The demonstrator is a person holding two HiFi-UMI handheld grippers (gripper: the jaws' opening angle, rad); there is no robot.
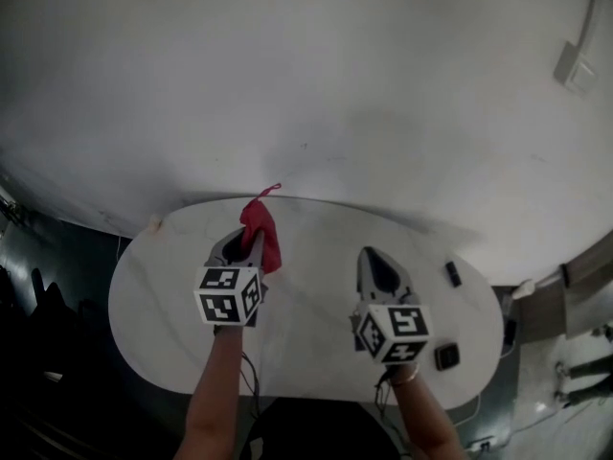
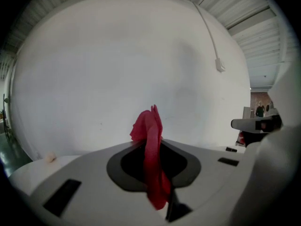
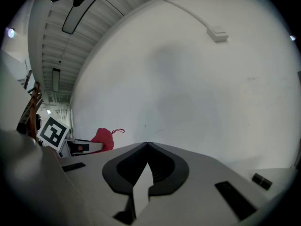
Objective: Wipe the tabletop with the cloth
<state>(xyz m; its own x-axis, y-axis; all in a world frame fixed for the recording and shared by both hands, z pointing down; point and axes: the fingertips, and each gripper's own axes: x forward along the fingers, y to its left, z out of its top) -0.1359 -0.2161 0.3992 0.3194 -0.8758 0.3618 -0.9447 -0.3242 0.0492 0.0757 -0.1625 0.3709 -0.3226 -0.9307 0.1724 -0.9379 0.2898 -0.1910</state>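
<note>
A red cloth hangs bunched between the jaws of my left gripper, held above the left half of the white oval tabletop. In the left gripper view the cloth runs as a folded strip through the shut jaws and sticks up past their tips. My right gripper hovers over the table's right half with its jaws together and nothing in them. From the right gripper view the cloth shows off to the left beside the other gripper's marker cube.
Two small dark objects lie near the table's right end. A small pale lump sits at the table's far left edge. A white wall rises right behind the table, with a cable duct and box.
</note>
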